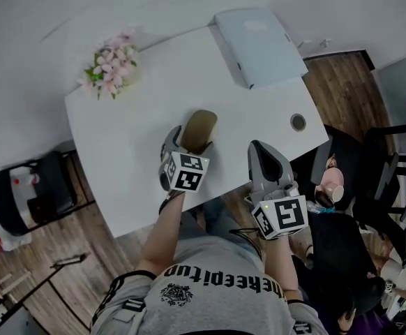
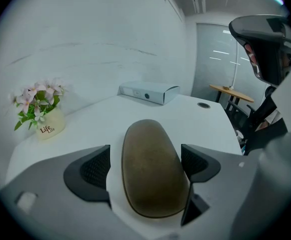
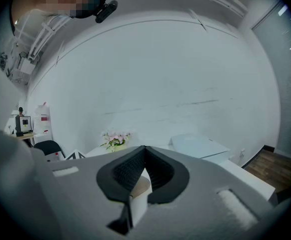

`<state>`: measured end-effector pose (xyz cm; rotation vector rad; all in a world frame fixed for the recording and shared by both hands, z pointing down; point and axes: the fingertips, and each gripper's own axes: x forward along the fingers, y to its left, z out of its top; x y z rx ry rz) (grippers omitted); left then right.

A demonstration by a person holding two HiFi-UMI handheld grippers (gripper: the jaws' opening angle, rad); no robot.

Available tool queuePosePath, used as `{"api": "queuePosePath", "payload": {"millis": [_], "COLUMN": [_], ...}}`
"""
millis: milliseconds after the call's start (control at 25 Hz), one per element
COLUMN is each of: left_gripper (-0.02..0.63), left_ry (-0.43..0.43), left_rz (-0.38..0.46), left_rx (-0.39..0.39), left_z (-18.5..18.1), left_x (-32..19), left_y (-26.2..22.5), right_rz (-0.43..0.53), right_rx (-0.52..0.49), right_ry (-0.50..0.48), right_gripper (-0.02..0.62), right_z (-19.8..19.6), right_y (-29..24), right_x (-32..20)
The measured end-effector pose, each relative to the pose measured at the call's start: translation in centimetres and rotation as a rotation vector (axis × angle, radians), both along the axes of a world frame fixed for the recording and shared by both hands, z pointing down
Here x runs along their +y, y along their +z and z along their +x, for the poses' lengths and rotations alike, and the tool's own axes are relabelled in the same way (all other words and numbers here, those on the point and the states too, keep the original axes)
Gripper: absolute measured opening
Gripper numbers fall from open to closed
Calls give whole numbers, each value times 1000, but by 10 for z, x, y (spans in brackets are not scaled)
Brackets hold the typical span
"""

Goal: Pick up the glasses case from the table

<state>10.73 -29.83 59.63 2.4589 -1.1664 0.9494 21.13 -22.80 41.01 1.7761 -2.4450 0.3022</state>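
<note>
The glasses case [image 1: 200, 130] is a brown, oval, suede-looking shell lying flat on the white table [image 1: 133, 152]. In the left gripper view the case [image 2: 152, 169] fills the space between the jaws. My left gripper [image 2: 145, 154] is open and straddles it, with a dark pad on each side and a narrow gap on the left. In the head view the left gripper [image 1: 177, 144] sits at the case's near end. My right gripper [image 1: 264, 158] hovers to the right near the table's front edge. In its own view the right gripper [image 3: 144, 151] is shut with nothing in it.
A pot of pink flowers [image 1: 112, 66] stands at the table's far left corner. A white box [image 1: 260, 45] lies at the far right. A round cable hole [image 1: 298, 122] is near the right edge. Black chairs [image 1: 370, 180] stand right of the table.
</note>
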Motion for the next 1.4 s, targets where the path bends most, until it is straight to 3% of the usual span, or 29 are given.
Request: {"api": "queuePosePath", "payload": {"millis": [160,320,480,720,960,1400], "left_gripper": [488,494,444,436,425,425], "left_ry": [39,35,-3,-31,-82,-142], "left_rz": [-24,-46,-69,-59,-67,23], "left_rx": [9,-9,-4,28,132,239], "left_z": [6,14,8,6,5,-19], "left_x": [-2,1,-4,-9,-5,-2], "left_y": [7,17,25,22,2,-59], "right_rz": [-3,-9,-12,-15,-4,33], "right_rx": [5,14,14,5,-11,-14], "right_ry": [-11,-13,-1,1,-16,-77], "right_gripper": [4,4,4,5,5,4], "right_z": [-5,-4,2,7,8,-2], "right_y": [1,2,3,5,4,-6], "right_x": [-3,-3,-2,-5,-9,-20]}}
